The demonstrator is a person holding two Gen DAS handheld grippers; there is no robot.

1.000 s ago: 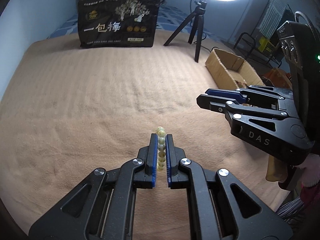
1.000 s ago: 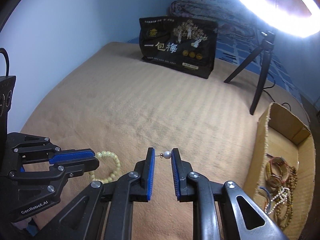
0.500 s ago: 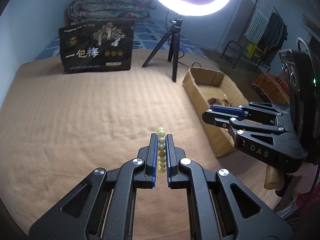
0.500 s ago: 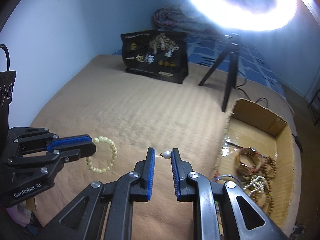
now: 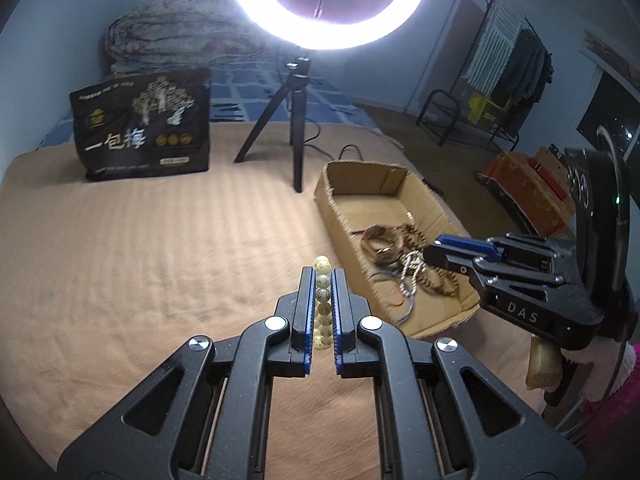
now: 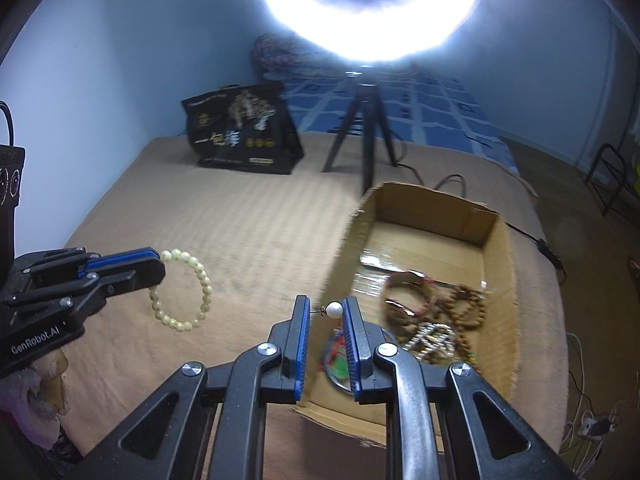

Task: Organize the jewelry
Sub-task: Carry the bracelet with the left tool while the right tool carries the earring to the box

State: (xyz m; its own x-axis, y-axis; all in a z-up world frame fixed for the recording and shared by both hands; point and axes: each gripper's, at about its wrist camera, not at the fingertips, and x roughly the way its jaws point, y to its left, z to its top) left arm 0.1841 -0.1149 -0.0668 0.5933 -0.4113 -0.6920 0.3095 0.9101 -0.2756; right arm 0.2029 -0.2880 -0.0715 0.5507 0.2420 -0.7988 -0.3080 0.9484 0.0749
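My left gripper [image 5: 323,276] is shut on a pale yellow bead bracelet [image 5: 323,300], held above the tan bed cover; the bracelet hangs as a ring in the right wrist view [image 6: 188,292]. My right gripper [image 6: 327,304] is shut on a pearl earring [image 6: 333,310], held over the near left corner of the open cardboard box [image 6: 496,248]. The box holds several brown bead bracelets [image 6: 460,304] and other jewelry [image 5: 400,256]. The right gripper also shows in the left wrist view [image 5: 436,254], over the box.
A black printed bag [image 5: 144,136] and a ring light on a tripod [image 5: 298,120] stand at the back of the bed. A folded quilt [image 5: 172,48] lies behind. The bed edge drops off to the right past the box.
Both grippers have risen and moved right toward the box, each still holding its piece. The right gripper now hangs over the box's near corner.
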